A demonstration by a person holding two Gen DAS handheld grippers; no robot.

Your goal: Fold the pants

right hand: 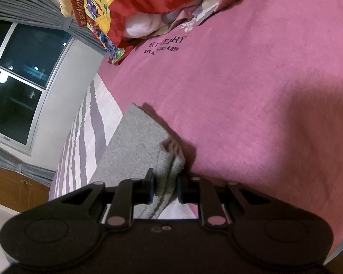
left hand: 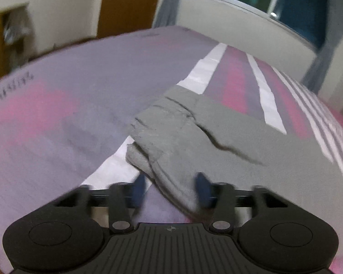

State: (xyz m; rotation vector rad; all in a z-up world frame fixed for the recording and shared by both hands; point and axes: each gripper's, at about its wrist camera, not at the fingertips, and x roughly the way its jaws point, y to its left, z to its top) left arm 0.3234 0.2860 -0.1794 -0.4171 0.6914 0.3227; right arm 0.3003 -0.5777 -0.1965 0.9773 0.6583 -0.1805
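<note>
Grey pants (left hand: pixel 217 141) lie on a bed, partly folded, with layered edges at the near left. My left gripper (left hand: pixel 171 189) has its blue fingers spread wide on either side of a folded edge of the pants; the view is blurred. In the right wrist view the pants (right hand: pixel 135 146) run away from me as a grey folded strip. My right gripper (right hand: pixel 164 189) has its fingers close on both sides of the layered edge of the pants and grips it.
The bed cover is lilac and pink with white stripes (left hand: pixel 205 68) and plain pink (right hand: pixel 251 114) on the right. A red and yellow quilt (right hand: pixel 130 4) is heaped at the far end. A window (right hand: pixel 18 73), curtains and a wall stand beyond the bed.
</note>
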